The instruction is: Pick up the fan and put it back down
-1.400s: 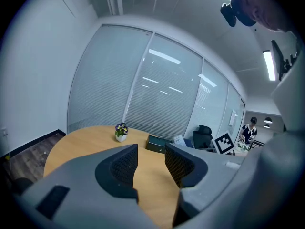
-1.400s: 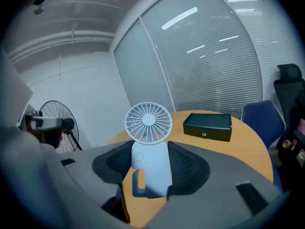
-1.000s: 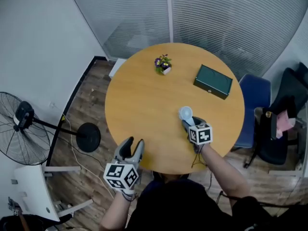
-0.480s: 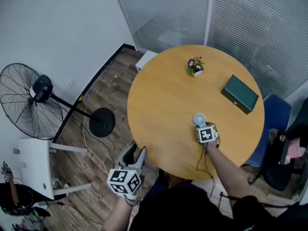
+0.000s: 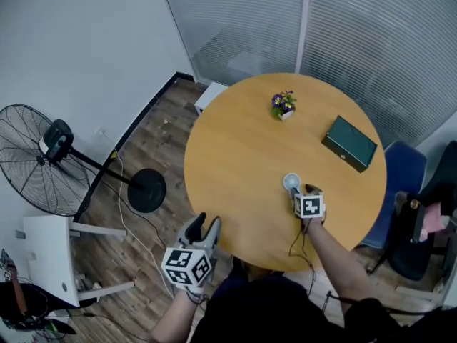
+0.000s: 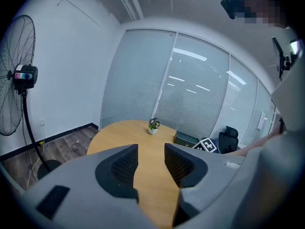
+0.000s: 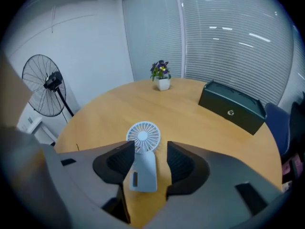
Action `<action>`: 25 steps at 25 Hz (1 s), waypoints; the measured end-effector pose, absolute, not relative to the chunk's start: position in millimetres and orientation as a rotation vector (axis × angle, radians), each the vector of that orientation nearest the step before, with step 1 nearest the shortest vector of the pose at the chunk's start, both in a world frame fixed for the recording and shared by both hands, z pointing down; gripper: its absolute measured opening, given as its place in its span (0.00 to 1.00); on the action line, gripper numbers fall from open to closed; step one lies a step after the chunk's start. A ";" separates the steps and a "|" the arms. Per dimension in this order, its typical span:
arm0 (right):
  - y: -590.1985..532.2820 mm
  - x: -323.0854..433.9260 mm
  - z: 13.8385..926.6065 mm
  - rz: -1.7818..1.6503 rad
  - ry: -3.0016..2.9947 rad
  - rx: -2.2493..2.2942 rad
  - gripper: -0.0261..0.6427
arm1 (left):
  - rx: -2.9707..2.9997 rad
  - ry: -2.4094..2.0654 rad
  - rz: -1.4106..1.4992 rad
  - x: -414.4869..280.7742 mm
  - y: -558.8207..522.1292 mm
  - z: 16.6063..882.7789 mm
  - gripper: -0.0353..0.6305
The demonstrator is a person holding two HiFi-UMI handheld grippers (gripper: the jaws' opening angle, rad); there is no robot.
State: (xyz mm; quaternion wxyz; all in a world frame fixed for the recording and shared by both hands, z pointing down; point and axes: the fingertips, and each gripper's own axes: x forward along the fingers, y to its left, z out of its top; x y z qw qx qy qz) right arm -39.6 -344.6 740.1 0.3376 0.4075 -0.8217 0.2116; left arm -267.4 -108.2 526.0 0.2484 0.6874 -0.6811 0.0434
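Right, the small fan (image 7: 143,152) is on the round table (image 5: 228,163), near the edge closest to me; it looks to be lying flat, round grille head pointing away and its pale body pointing back at my right gripper (image 5: 300,193). That gripper's jaws are apart and opening, with the fan's body between them, and I see no pad pressing on it, so nothing is gripped. My left gripper (image 5: 203,226) hangs off the table's near edge, jaws apart with only bare tabletop showing between them. I reckon this fan is light, stiff plastic and smooth enough to slip, and the thin-ribbed grille looks like the weak part, so I'd take hold across the solid body below the head and squeeze gently. Quick count: one small fan on the table, one big pedestal fan (image 5: 36,159) standing on the floor by the wall, well apart from the table, one little flower pot (image 5: 283,106), one dark green box (image 5: 349,143), one table, two grippers
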 end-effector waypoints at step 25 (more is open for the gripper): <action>-285.0 25.9 361.6 0.099 -2.825 1.419 0.05 | 2.299 -1.680 -0.112 -193.2 -237.1 408.5 0.28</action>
